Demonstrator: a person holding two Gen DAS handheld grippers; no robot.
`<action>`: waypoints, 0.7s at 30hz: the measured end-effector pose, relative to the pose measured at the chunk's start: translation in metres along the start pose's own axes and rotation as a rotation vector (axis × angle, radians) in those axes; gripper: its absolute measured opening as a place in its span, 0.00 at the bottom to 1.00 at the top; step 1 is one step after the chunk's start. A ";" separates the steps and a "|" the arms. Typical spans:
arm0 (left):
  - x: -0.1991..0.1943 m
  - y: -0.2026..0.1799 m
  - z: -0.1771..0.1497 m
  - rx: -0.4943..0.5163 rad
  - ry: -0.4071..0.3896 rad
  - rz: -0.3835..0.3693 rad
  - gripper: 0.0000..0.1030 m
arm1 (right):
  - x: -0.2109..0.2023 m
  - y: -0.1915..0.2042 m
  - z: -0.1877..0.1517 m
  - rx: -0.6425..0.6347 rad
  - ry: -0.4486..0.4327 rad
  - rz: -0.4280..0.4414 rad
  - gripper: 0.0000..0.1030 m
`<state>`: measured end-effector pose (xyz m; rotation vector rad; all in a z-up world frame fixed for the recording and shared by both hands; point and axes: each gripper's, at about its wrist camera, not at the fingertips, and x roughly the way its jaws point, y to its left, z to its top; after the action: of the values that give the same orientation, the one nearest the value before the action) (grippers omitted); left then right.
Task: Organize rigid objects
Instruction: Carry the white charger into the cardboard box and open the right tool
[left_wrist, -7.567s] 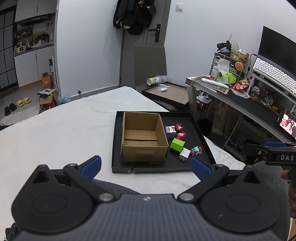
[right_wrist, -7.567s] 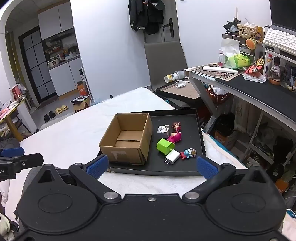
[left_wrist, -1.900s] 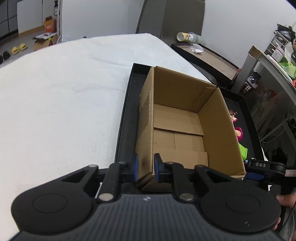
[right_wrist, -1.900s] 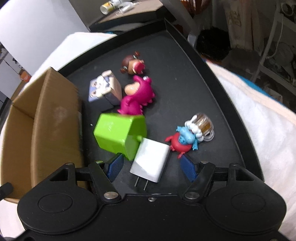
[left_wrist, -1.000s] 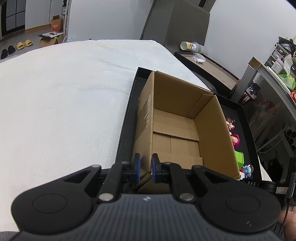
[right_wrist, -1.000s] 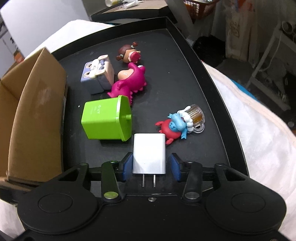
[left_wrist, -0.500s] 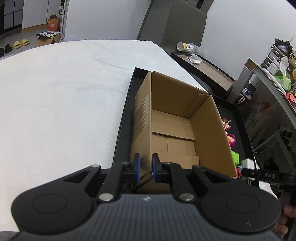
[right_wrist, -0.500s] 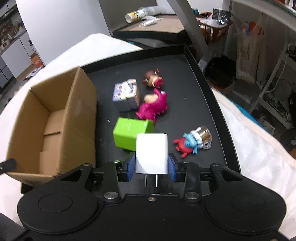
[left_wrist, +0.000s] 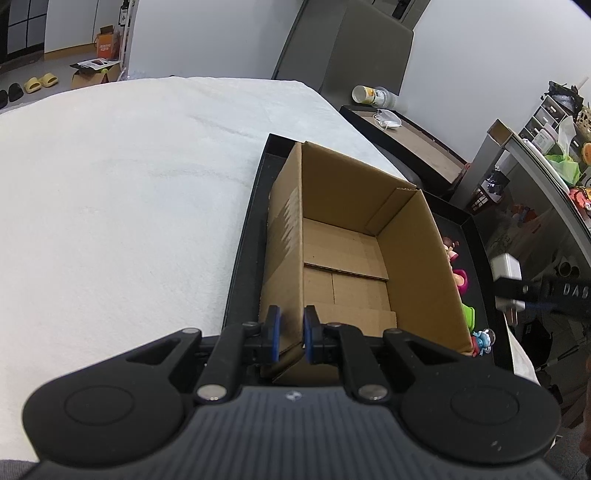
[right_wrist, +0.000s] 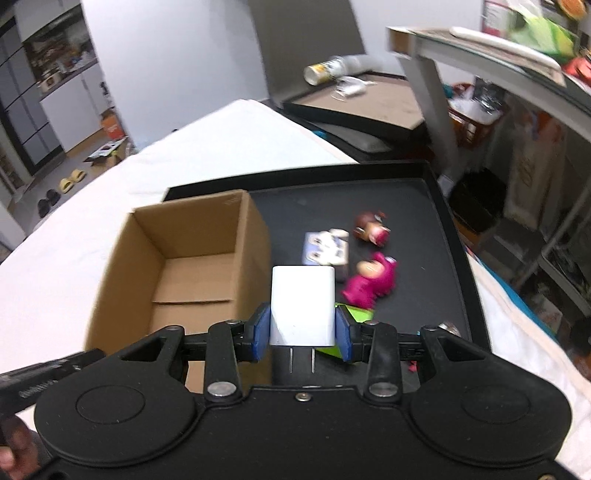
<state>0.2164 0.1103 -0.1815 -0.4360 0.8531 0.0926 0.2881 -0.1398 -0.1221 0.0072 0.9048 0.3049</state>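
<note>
White charger is clamped in right gripper, raised above black tray beside cardboard box. Box's near wall is pinched by left gripper. Box is seen empty; pink toy, green block and other figures are left on tray.

Open top of your cardboard box was clear, nothing lay inside | its right wall stood between the cavity and the tray floor | pink figure, green block and small patterned cube crowded the tray beside that wall | the white bed left of the box lay open.
</note>
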 end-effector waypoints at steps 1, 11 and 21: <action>0.000 0.000 0.000 0.000 -0.001 0.000 0.11 | -0.001 0.005 0.002 -0.008 -0.002 0.009 0.35; 0.000 0.002 0.000 -0.007 0.000 -0.010 0.11 | 0.008 0.043 0.013 -0.072 -0.001 0.058 0.35; 0.000 0.005 0.000 -0.012 0.001 -0.027 0.11 | 0.031 0.077 0.017 -0.087 0.037 0.100 0.35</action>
<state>0.2150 0.1149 -0.1834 -0.4587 0.8472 0.0724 0.2996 -0.0559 -0.1252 -0.0339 0.9287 0.4387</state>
